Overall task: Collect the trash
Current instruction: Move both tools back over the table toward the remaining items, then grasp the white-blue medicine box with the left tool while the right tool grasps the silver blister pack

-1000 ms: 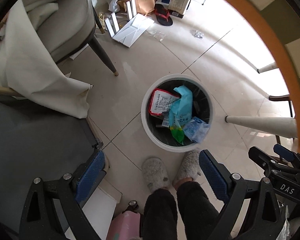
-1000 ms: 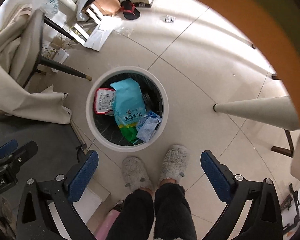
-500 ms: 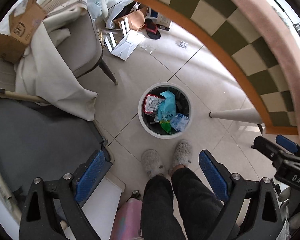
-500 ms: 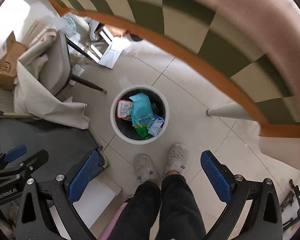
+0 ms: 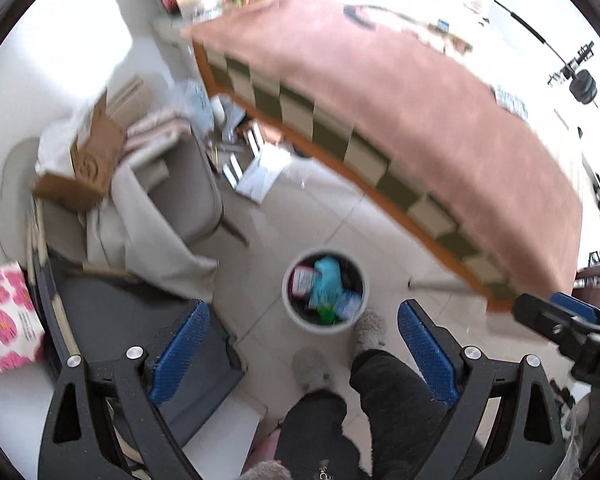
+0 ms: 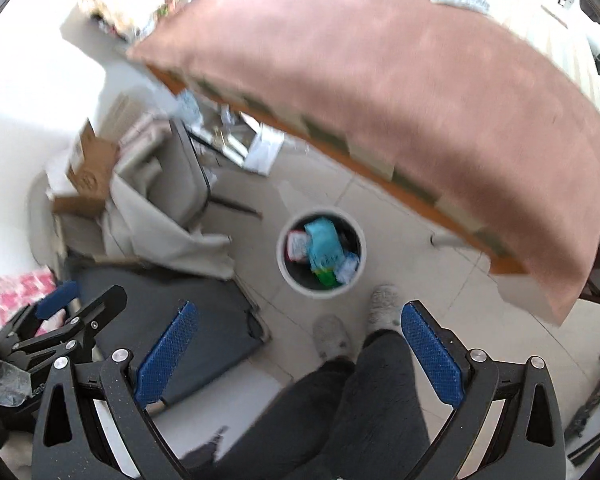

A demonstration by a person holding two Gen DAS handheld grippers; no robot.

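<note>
A round white trash bin (image 5: 289, 303) stands on the tiled floor far below, also in the right wrist view (image 6: 285, 269). It holds a teal bag (image 5: 327, 283), a red-and-white packet (image 5: 302, 280) and a pale blue wrapper (image 5: 349, 304). My left gripper (image 5: 304, 354) is open and empty, high above the floor. My right gripper (image 6: 300, 354) is open and empty at about the same height. Each gripper shows at the edge of the other's view.
A table with a pink cloth (image 5: 412, 92) and a checked edge fills the upper right. A grey chair draped in beige fabric (image 5: 180, 196) and a cardboard box (image 5: 88, 168) stand left. The person's legs and grey slippers (image 5: 370, 326) are beside the bin.
Both grippers have risen well above the bin, from below the table edge to above the tabletop. The bin looks much smaller. Both stay open and empty.
</note>
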